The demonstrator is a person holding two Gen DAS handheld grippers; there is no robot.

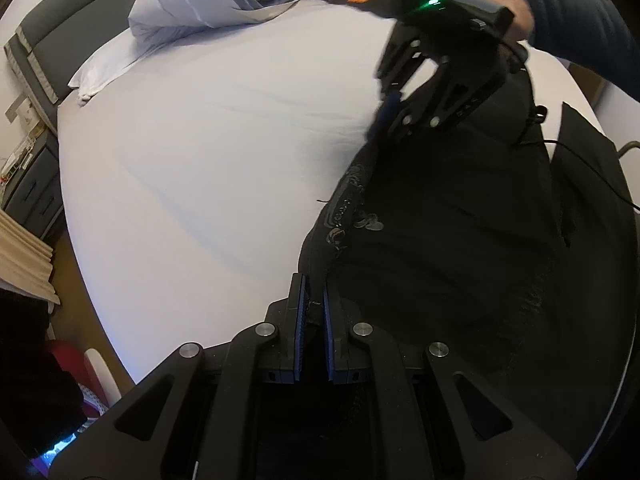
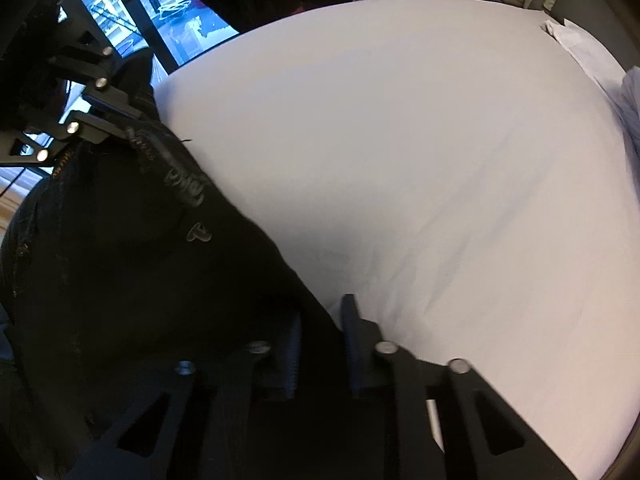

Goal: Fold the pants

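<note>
My left claw [image 1: 314, 300] and right claw [image 1: 384, 114] each pinch the black pants [image 1: 460, 240] along one edge, probably the waistband, stretching it over the bed [image 1: 224, 128] for folding.

A wide bed with a smooth white sheet [image 1: 208, 152] fills the room. A grey padded headboard [image 1: 44, 40] stands behind a white pillow [image 1: 104, 68] and a rolled pale duvet [image 1: 188, 0]. Beige pleated curtains [image 1: 24, 260] hang beside it; a large dark-framed window [image 2: 160, 12] shows daylight.
</note>
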